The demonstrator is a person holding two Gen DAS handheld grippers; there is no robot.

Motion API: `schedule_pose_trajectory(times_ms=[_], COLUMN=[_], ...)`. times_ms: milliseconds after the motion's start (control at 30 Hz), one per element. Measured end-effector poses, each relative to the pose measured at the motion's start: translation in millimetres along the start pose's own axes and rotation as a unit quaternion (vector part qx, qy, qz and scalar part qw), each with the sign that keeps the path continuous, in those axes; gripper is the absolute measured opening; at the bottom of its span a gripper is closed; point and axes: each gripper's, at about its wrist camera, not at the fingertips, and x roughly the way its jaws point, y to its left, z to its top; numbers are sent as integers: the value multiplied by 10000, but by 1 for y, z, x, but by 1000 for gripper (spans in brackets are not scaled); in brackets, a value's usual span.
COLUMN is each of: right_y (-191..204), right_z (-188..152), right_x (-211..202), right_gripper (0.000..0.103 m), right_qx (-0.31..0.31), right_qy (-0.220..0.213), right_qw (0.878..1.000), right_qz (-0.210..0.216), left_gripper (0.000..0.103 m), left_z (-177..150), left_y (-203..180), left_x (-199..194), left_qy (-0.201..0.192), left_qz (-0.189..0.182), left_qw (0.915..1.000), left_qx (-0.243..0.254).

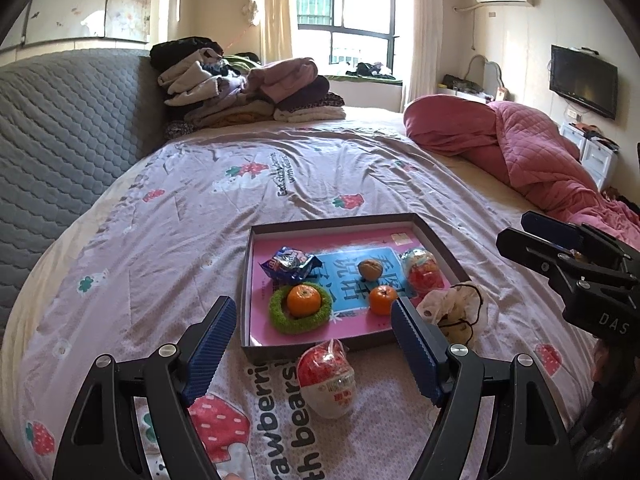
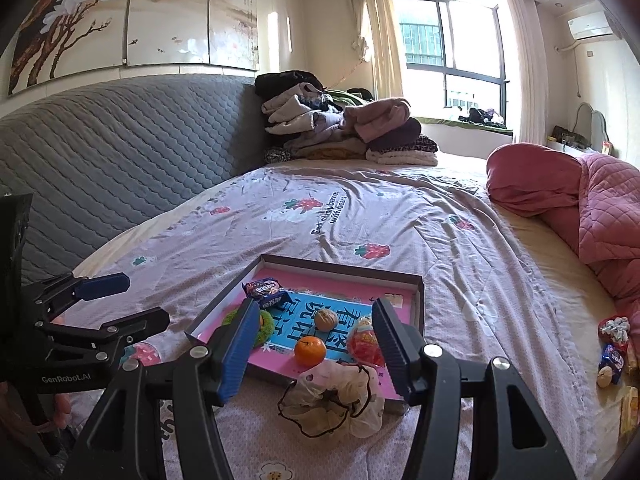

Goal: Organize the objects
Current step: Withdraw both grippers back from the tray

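Note:
A shallow dark tray (image 1: 440,242) (image 2: 420,292) with a pink liner lies on the bed. In it are a blue snack packet (image 1: 290,264), an orange (image 1: 304,300) in a green ring (image 1: 276,314), a second orange (image 1: 382,299) (image 2: 310,350), a walnut (image 1: 370,269) (image 2: 325,319) and a red-and-clear wrapped snack (image 1: 422,270). Another wrapped snack (image 1: 328,376) lies on the sheet in front of the tray. A pale drawstring pouch (image 1: 456,312) (image 2: 340,400) rests at the tray's near right corner. My left gripper (image 1: 310,344) is open over the loose snack. My right gripper (image 2: 314,344) is open above the pouch.
A strawberry-print sheet (image 1: 280,184) covers the bed. A grey quilted headboard (image 1: 60,128) is at left, folded clothes (image 1: 248,88) at the back and a pink quilt (image 1: 532,152) at right. More small snacks (image 2: 614,350) lie at the bed's right edge.

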Motion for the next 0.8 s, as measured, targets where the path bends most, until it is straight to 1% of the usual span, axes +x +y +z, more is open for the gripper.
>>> schedule_pose_trajectory(times_ms=[200, 400, 800], right_y=[0, -1, 0], right_z=[-7, -12, -19], right_x=[-4, -8, -9], right_gripper=[58, 58, 58], right_qx=[-6, 6, -44], right_qy=[32, 30, 78], right_qw=[10000, 10000, 10000], right_qz=[23, 3, 29], left_gripper=[80, 80, 80], left_z=[-7, -14, -27], left_y=[-5, -3, -3], left_x=[-4, -6, 0], left_qy=[38, 56, 215], left_qz=[2, 18, 9], left_qw=[10000, 10000, 9998], left_qx=[62, -13, 25])
